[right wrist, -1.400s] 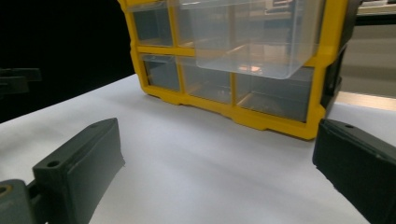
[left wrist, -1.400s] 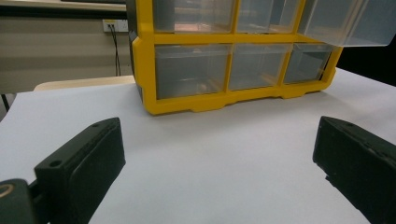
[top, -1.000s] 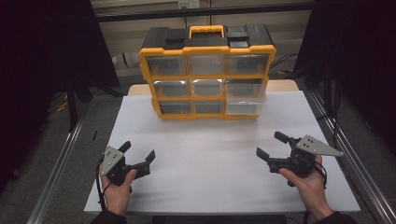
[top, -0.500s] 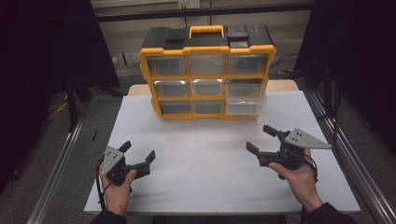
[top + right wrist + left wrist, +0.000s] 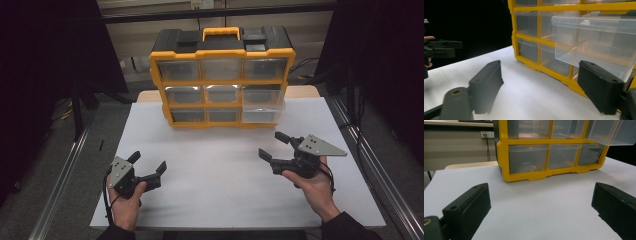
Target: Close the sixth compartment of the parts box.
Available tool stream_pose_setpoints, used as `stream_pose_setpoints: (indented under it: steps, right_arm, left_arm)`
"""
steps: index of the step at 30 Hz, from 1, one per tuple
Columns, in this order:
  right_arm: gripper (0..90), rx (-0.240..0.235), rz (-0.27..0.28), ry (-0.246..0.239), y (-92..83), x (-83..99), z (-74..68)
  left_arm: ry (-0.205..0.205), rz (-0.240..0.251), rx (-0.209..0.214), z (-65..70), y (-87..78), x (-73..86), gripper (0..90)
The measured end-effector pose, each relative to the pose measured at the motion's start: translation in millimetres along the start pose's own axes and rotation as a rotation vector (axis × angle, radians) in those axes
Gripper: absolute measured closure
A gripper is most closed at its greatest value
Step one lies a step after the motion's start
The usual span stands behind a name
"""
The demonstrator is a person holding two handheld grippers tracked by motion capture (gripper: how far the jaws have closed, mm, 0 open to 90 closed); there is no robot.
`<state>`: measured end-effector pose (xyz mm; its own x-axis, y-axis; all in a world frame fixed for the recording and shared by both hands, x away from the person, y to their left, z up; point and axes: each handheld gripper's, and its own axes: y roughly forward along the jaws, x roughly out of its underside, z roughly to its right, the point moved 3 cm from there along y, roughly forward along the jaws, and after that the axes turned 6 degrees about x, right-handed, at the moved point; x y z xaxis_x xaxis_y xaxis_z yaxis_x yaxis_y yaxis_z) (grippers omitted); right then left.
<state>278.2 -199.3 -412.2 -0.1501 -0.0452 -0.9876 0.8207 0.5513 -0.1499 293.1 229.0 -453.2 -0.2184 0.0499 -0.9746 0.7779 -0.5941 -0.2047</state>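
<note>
Plainly, the risk sits at the pulled-out drawer (image 5: 596,42) of the organiser (image 5: 222,80); it juts from the middle row on the far-right column, just ahead of the right gripper (image 5: 274,146) and a little above its right-hand jaw in the right gripper view; those jaws have just been closing, yet they stand apart with nothing between them; should they come in too high or askew, a jaw could knock the thin front lip, jam the drawer crooked in its slot, or shove the whole case back across the white table (image 5: 220,165). The left gripper (image 5: 149,168) is released too, jaws wide and empty, the case well ahead of them. The drawer is clear plastic, seemingly empty; the case is yellow-framed with a black top and nine clear drawers.
</note>
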Motion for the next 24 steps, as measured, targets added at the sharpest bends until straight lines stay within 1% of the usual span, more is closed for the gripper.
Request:
stream_pose_setpoints:
  steps: [2,5,7,8,13,14,15,16,18,20,21,22,23,24]
  right_arm:
    - [23.3,-0.013,-0.003,0.008,3.3,-1.4,2.0]
    - [25.1,-0.008,-0.008,0.014,6.0,-2.8,3.7]
    - [26.7,-0.017,-0.012,0.012,8.9,-3.6,5.7]
    - [27.0,-0.014,-0.009,0.022,10.5,-4.0,5.7]
    - [33.9,-0.033,-0.010,0.018,15.4,-5.7,5.9]
    - [35.9,-0.031,-0.008,0.025,16.0,-6.1,5.2]
    - [38.7,-0.047,-0.010,0.020,16.4,-6.2,4.9]
    - [40.5,-0.042,-0.007,0.023,16.8,-6.5,4.2]
    - [45.3,-0.066,-0.012,0.022,17.8,-6.3,3.1]
    - [46.3,-0.069,-0.020,0.022,18.7,-5.8,1.9]
    - [46.6,-0.067,-0.019,0.013,19.0,-5.4,1.9]
    - [47.8,-0.060,-0.019,0.011,19.0,-5.1,1.9]
    - [50.9,-0.070,-0.018,0.012,18.8,-5.3,1.7]
    - [50.9,-0.070,-0.018,0.012,18.8,-5.3,1.7]
  left_arm:
    - [0.001,0.001,-0.011,0.1,-0.6,-0.3,2.3]
    - [-0.002,0.006,-0.010,0.4,-0.8,-0.8,2.3]
    - [0.000,0.003,-0.009,0.2,-0.5,-0.5,2.3]
    - [0.000,0.002,-0.010,0.1,-0.5,-0.5,2.3]
    - [0.002,0.000,-0.007,0.2,-0.5,-0.3,2.5]
    - [0.002,0.000,-0.007,0.3,-0.5,-0.4,2.6]
    - [0.002,0.001,-0.008,0.3,-0.5,-0.4,2.6]
    - [0.002,0.000,-0.007,0.2,-0.4,-0.4,2.5]
    - [0.001,0.001,-0.009,0.3,-0.5,-0.4,2.5]
    - [0.000,0.001,-0.004,0.6,-0.1,-0.5,2.6]
    - [-0.002,0.001,-0.002,0.7,-0.1,-0.4,2.5]
    - [-0.012,0.008,0.000,1.2,0.6,-0.5,2.5]
    - [-0.003,-0.002,-0.001,0.3,-0.1,-0.3,2.6]
    - [-0.003,-0.001,-0.001,0.0,-0.2,-0.3,2.6]
